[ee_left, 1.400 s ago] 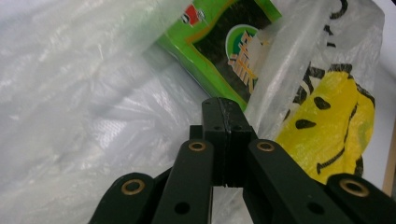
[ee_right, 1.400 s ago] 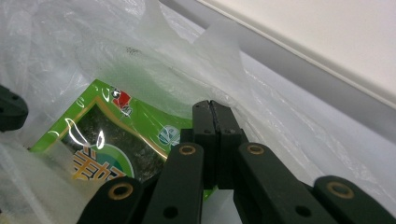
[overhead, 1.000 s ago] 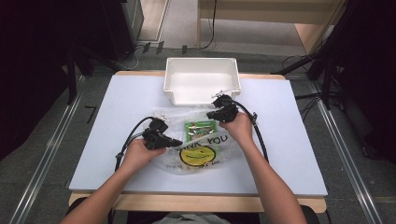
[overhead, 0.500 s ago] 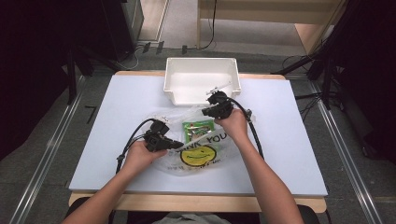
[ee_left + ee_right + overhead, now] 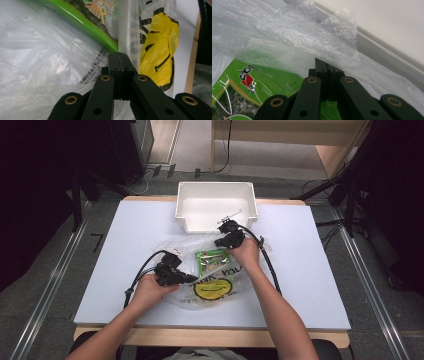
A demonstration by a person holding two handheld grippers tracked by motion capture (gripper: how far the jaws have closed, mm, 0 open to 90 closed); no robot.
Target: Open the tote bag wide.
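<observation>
A: Between the two hand-held grippers lies the clear plastic bag (image 5: pixel 210 280) with the yellow smiley print, flat on the white surface (image 5: pixel 125 235), and the green seaweed snack packet (image 5: pixel 212 260) sits inside it, just ahead of the left hand-held gripper (image 5: pixel 192 279) and just below the right hand-held gripper (image 5: pixel 223 241).

B: How do the jaws stand?

A: Both pairs are pressed together. In the left gripper view the jaws pinch the bag's film beside the smiley; in the right gripper view they meet at the film over the packet's far edge, though I cannot tell how much film they actually catch.

B: So what could go wrong?

A: I'd judge the thin film the weak point. If the grippers pull apart hard, it may stretch or tear at either pinch. If one grip is shallow, the film could slip free and the mouth collapse over the packet.

B: And the white bin (image 5: pixel 216 210)?

A: It stands just beyond the right hand-held gripper; a lift that way could snag the bag on its rim.
</observation>
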